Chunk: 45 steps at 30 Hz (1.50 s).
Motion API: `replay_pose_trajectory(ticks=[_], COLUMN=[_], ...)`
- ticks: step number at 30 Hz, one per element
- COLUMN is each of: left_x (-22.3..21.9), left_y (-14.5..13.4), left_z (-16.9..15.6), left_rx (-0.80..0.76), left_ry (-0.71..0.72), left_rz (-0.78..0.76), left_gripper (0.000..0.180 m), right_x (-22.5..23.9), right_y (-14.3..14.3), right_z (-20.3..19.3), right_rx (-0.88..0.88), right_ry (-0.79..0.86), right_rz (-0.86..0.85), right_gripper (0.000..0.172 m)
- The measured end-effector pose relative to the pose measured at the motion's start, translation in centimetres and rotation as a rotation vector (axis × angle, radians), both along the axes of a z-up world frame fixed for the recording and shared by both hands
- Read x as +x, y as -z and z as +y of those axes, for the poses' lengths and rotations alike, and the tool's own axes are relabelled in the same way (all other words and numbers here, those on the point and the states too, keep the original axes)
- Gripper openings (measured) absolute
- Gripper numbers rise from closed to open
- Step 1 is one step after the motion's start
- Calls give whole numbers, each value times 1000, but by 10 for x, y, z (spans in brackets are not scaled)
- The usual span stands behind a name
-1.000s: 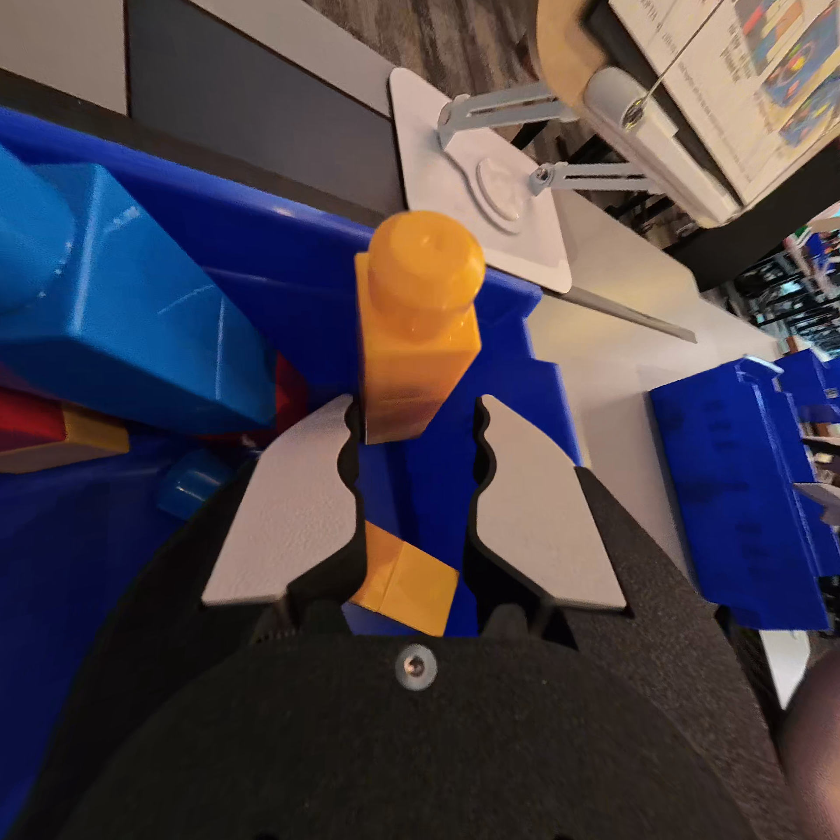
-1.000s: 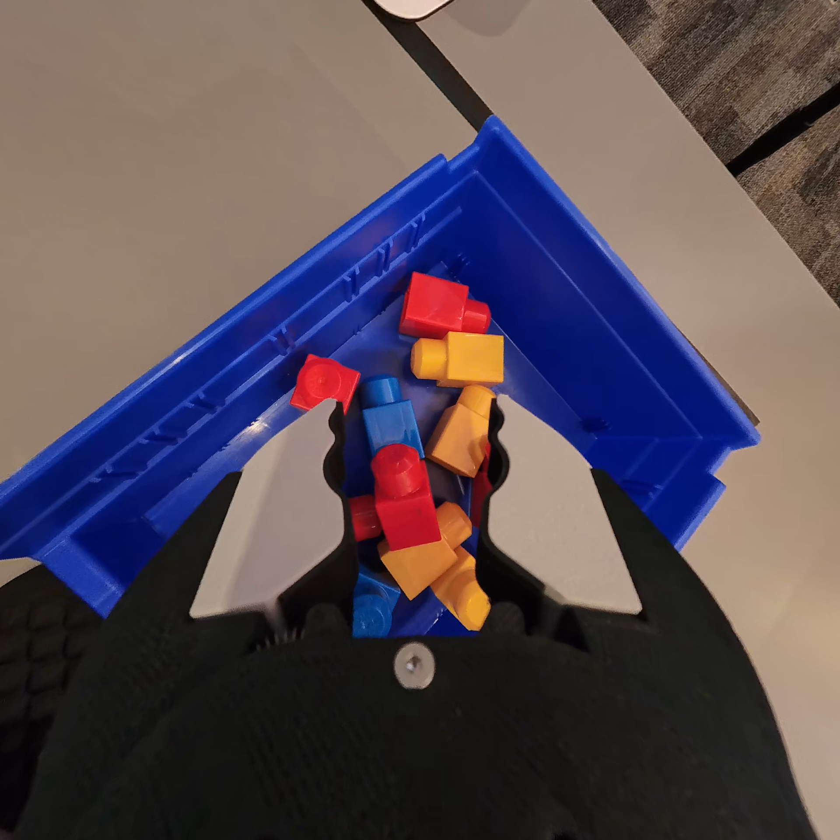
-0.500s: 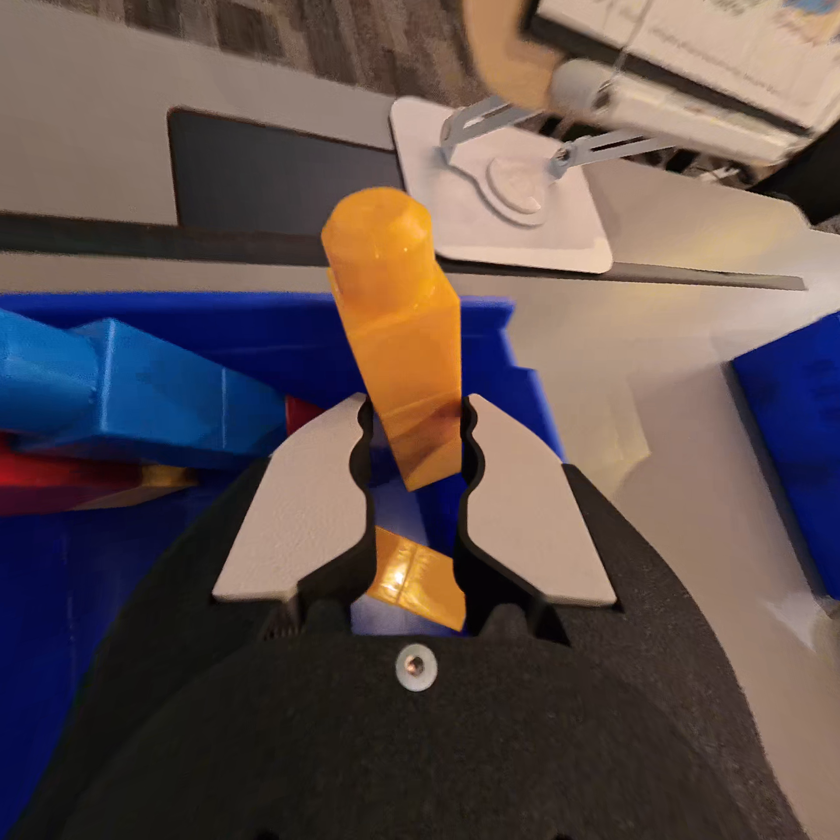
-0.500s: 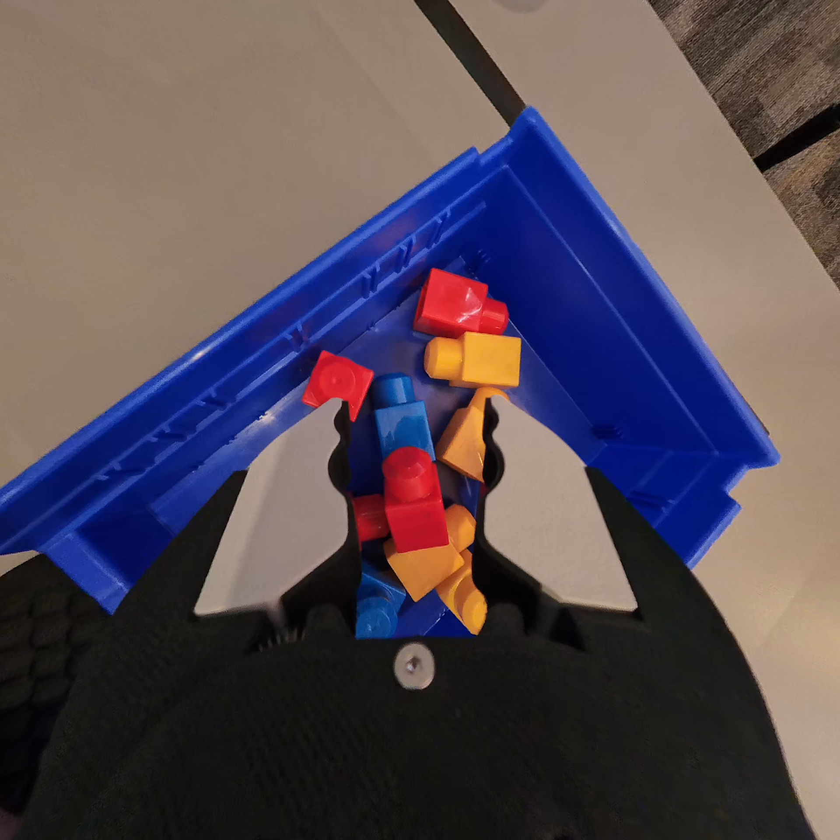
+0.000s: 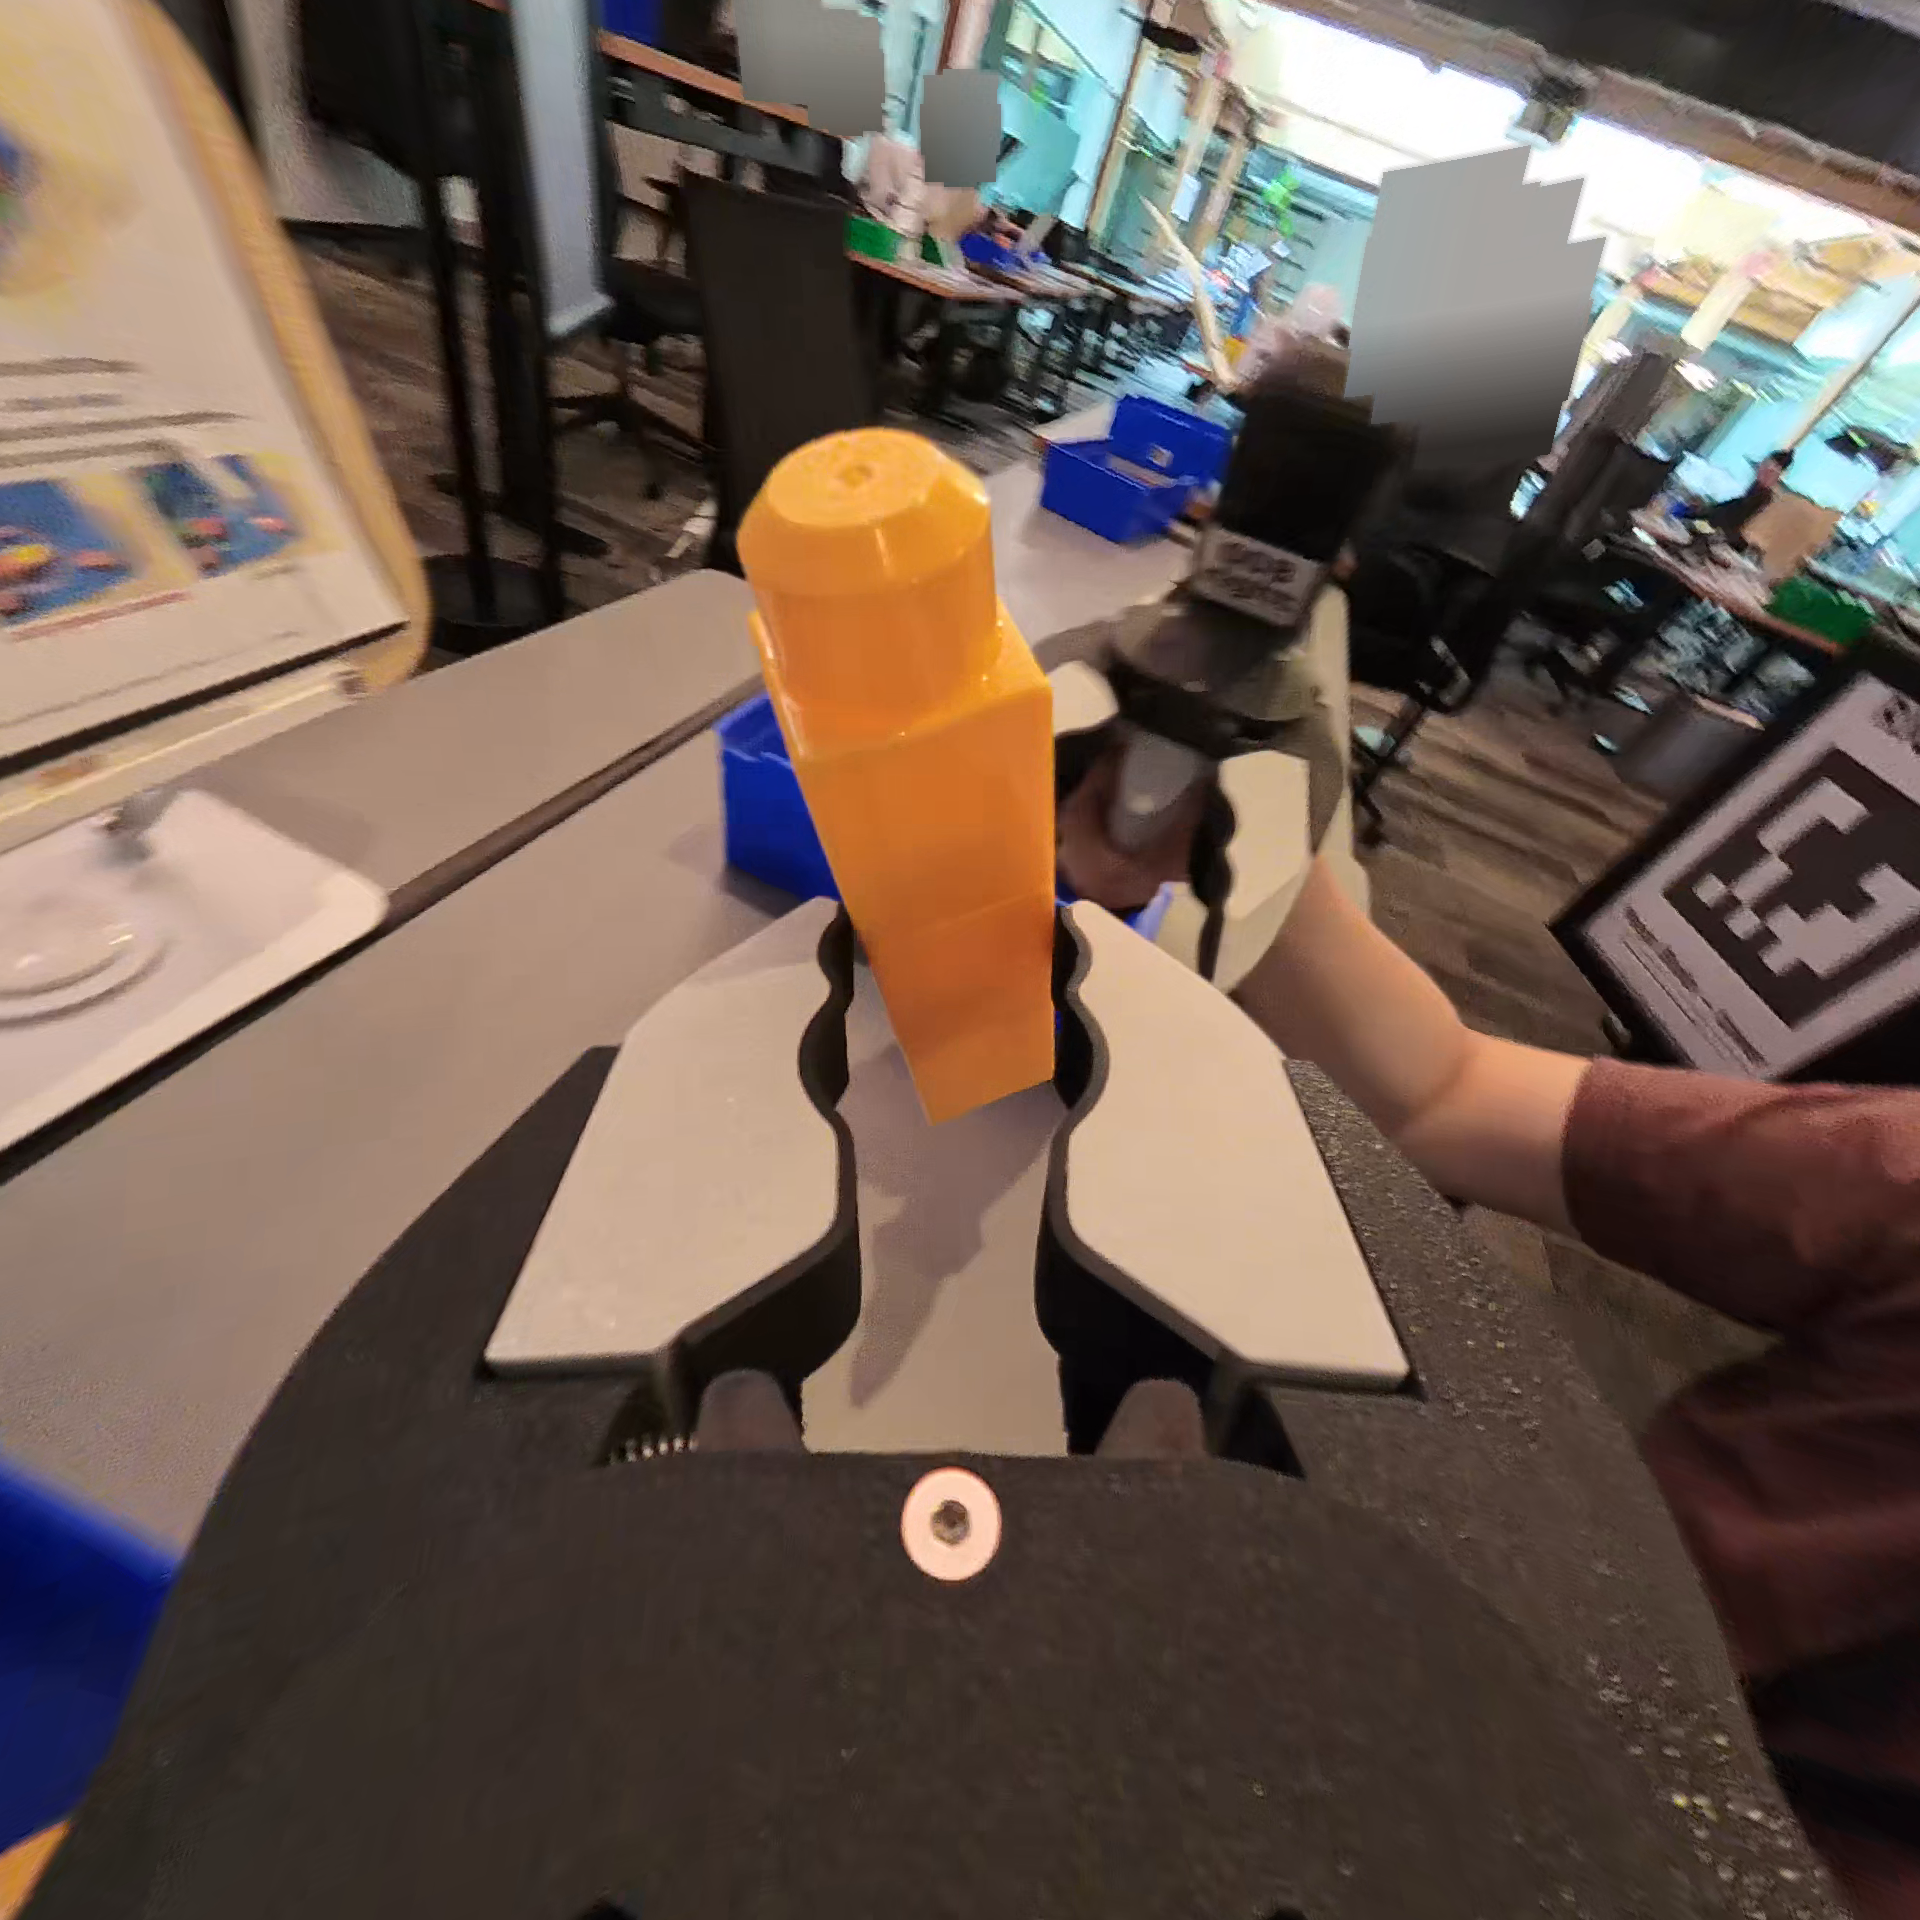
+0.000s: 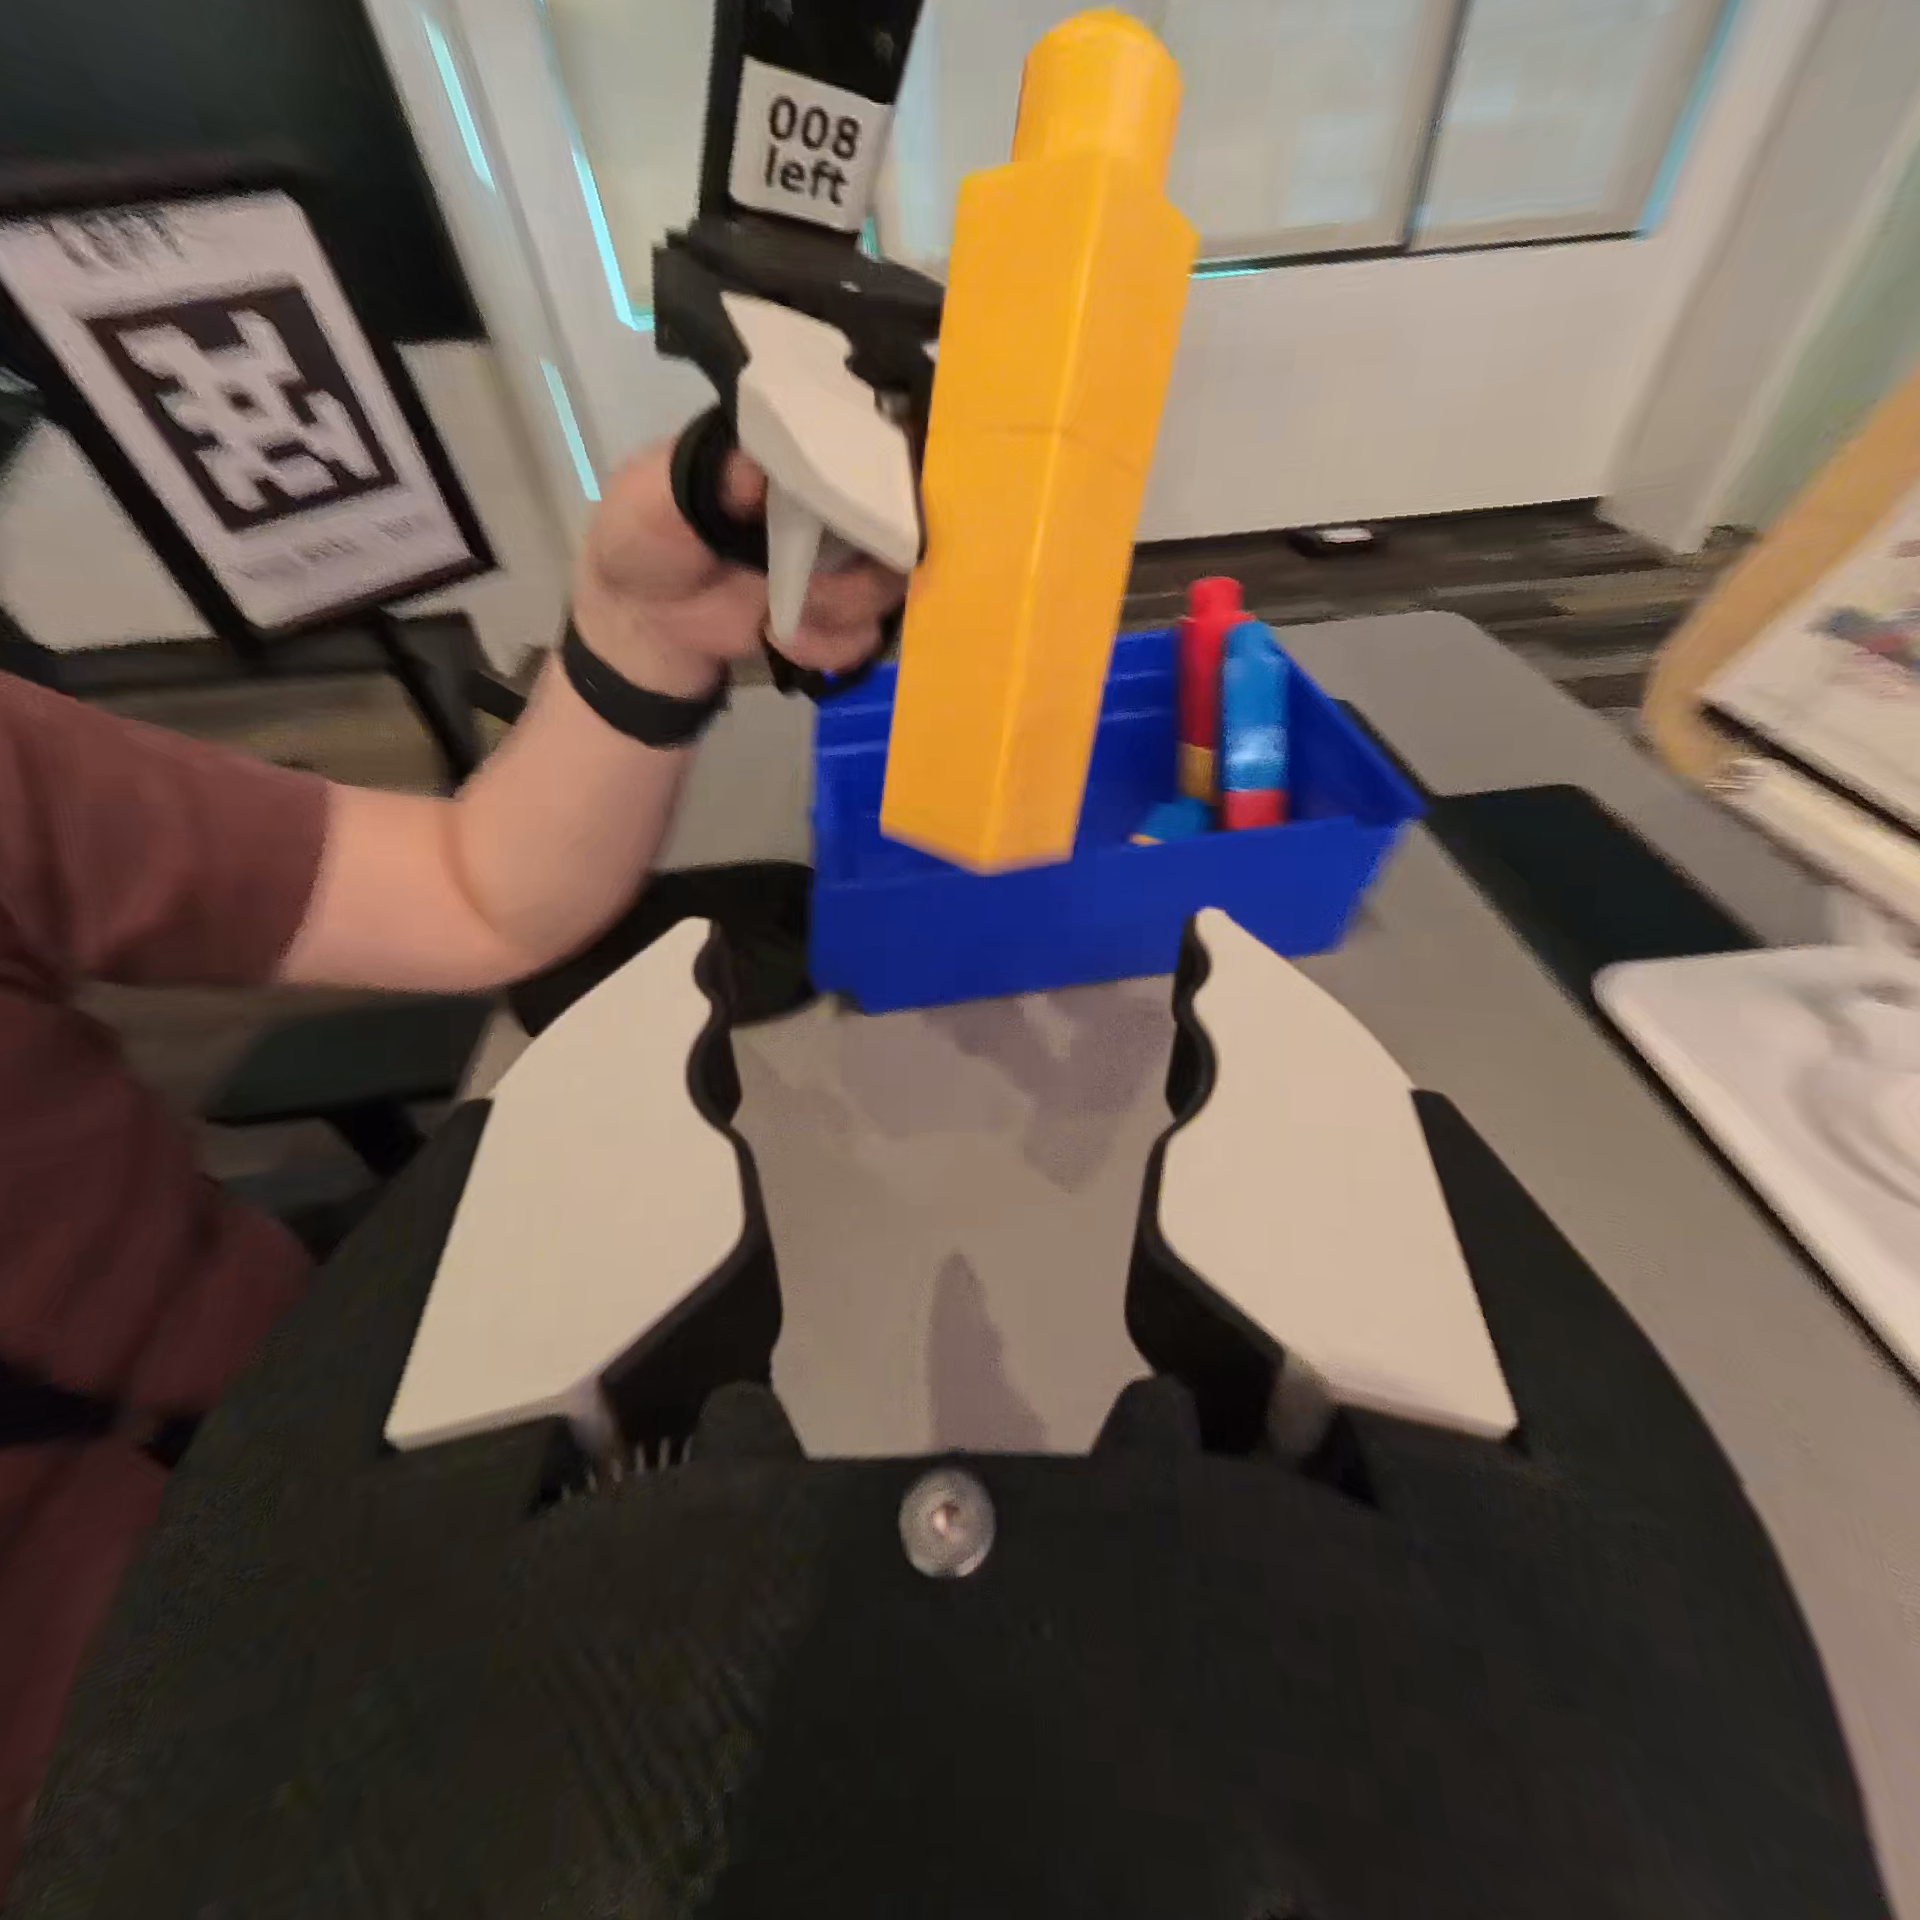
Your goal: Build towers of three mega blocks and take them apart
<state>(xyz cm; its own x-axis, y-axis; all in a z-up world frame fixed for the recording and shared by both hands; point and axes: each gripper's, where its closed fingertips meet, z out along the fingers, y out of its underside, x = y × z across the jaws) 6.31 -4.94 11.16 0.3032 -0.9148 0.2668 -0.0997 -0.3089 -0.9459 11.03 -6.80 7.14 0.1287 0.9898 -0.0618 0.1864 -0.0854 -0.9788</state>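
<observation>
My left gripper (image 5: 951,935) is shut on the lower part of an orange tower of mega blocks (image 5: 914,779) and holds it upright in the air. The right wrist view shows the same tower (image 6: 1039,499) gripped by the left gripper's white fingers (image 6: 831,457), hanging over a blue bin (image 6: 1091,925). Red, blue and yellow towers (image 6: 1242,717) stand in that bin. My right gripper (image 6: 951,945) is open and empty, low in front of the bin. It also shows behind the tower in the left wrist view (image 5: 1195,831), over a blue bin (image 5: 769,810).
A white stand base plate (image 6: 1766,1060) lies on the grey table to the right, also in the left wrist view (image 5: 156,914). A framed black-and-white marker board (image 6: 239,416) stands behind. Another blue bin's corner (image 5: 62,1579) is at my lower left. The gap from one gripper's tips to the other's is roughly 8 cm.
My left gripper closed on the orange tower and lifted it out of the bin, swinging up to level. My right gripper swung up from over the loose blocks and opened wider.
</observation>
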Motion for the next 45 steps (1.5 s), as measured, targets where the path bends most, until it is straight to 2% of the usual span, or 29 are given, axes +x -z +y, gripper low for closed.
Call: replay_pose_trajectory(ticks=[3,4,5,9,10,11,12,16,18,21,24,27,29,31,33,34,36,38,40,42,44,45], left_x=[25,29,32,39,44,48,52,55,50,28,2,-2,2,10,20,24,34,43,50,56,62,65], left_y=[5,5,6,8,11,15,21,34,29,-10,-18,-19,-16,-6,8,15,29,42,56,64,68,69], left_z=[-22,-25,-28,-25,-24,-24,-22,-14,-10,-5,-2,-12,-17,-20,-21,-21,-20,-21,-21,-22,-28,-31], left_rx=[13,24,34,10,-6,-20,-29,-2,25,25,68,78,67,63,63,60,49,26,10,1,-18,-27], left_ry=[94,105,118,107,108,119,126,100,76,52,18,62,81,95,107,112,124,147,162,181,219,237], left_rz=[23,27,28,-24,-44,-46,-28,37,23,-188,-154,-117,-90,-31,37,72,120,159,204,226,227,226], left_gripper=[37,37,37,39,51,53,46,40,39,38,39,39,39,39,39,39,39,39,39,39,39,39], right_x=[-25,-27,-28,-30,-30,-31,-31,-28,-24,-21,-19,36,118,217,289,310,336,351,353,329,272,230], right_y=[10,14,16,21,24,27,31,42,38,71,63,37,43,71,108,125,150,158,150,121,67,35], right_z=[-10,-13,-20,-19,-18,-18,-17,-9,-8,-5,-9,16,44,60,57,53,54,65,73,82,91,86], right_rx=[-123,-158,-185,-255,-240,-220,-207,-211,-232,-131,-146,-90,-68,-147,-363,-450,-510,-512,-508,-406,-196,-99], right_ry=[-82,-121,-188,-227,-216,-211,-205,-158,-155,-94,-102,89,368,654,836,866,898,979,1035,1012,894,782], right_rz=[47,54,64,101,82,64,35,-22,0,-236,-246,-284,-437,-630,-735,-769,-816,-813,-783,-693,-500,-358], right_gripper=[87,75,48,45,45,45,45,45,44,44,44,45,45,45,45,45,46,52,62,66,66,66])
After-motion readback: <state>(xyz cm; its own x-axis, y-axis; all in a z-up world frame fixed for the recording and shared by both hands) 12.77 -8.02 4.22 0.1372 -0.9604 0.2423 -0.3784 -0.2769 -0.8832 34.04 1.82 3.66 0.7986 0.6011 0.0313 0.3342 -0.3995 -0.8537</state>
